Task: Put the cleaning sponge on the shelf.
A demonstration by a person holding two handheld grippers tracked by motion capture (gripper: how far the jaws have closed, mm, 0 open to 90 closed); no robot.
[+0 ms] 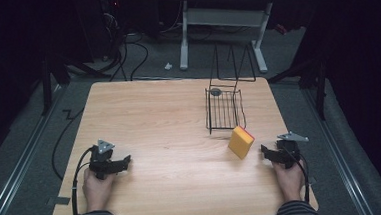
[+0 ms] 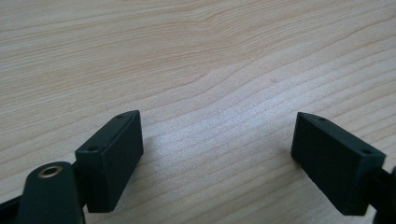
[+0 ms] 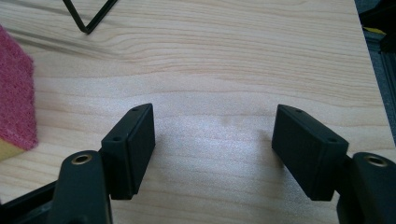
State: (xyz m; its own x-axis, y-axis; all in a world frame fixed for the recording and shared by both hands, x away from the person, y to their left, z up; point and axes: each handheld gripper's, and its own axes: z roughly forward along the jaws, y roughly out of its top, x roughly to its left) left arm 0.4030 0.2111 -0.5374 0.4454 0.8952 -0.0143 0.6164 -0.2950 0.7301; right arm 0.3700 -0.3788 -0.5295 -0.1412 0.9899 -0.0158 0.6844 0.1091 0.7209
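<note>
A yellow sponge (image 1: 241, 141) with a red scouring side stands on edge on the wooden table (image 1: 169, 119), just in front of a black wire basket (image 1: 222, 109). My right gripper (image 1: 267, 152) rests on the table a little right of the sponge, jaws open with only bare wood between them (image 3: 214, 140); the sponge's red face (image 3: 16, 93) shows at the left edge of the right gripper view. My left gripper (image 1: 126, 163) lies near the table's front left, open and empty (image 2: 217, 140).
A small grey round object (image 1: 215, 91) lies at the basket's far left corner. The basket's wire handle (image 1: 233, 65) stands up behind it. A desk frame (image 1: 223, 20) and cables stand on the floor beyond the table.
</note>
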